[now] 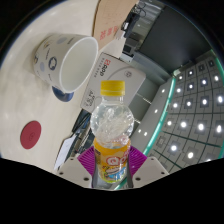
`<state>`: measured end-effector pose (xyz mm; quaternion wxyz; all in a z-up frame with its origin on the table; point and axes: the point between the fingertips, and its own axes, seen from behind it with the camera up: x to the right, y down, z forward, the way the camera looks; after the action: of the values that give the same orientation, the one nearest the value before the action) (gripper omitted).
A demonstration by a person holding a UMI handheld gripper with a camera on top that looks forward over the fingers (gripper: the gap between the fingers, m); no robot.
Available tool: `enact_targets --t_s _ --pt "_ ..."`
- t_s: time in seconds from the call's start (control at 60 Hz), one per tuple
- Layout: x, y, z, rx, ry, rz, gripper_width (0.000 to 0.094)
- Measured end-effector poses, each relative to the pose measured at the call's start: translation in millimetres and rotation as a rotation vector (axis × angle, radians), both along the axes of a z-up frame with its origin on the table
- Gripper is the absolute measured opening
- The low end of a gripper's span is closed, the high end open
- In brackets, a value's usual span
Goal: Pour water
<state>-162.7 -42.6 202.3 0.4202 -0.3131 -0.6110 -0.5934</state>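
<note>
A clear plastic bottle [112,130] with a yellow cap and a yellow and orange label stands between my two fingers. My gripper [112,160] is shut on it, the purple pads [91,158] pressing on both sides of the label. The bottle points forward along the fingers and holds water. A white paper cup [63,62] with a blue pattern lies tilted beyond the bottle to the left, its open mouth facing the bottle. The cup's inside looks empty.
A white box with print [112,72] lies just beyond the bottle's cap. A red round sticker [31,133] is on the pale table [30,100] at the left. A glass table edge and a dark floor with bright dots [190,110] are at the right.
</note>
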Motion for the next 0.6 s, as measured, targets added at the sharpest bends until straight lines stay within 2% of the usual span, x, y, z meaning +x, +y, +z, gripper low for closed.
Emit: enact_targets --t_s 0.183,0.333,0.6 --pt "-1.0 5.6 -5.1 -0.015 -0.024 -0.019 0.0403" --pt "0.5 0.0 1.5 -0.071 0.142 -0.024 0.0403" --pt "21.3 -9.9 12.9 -0.36 0.938 -0.096 0.0404"
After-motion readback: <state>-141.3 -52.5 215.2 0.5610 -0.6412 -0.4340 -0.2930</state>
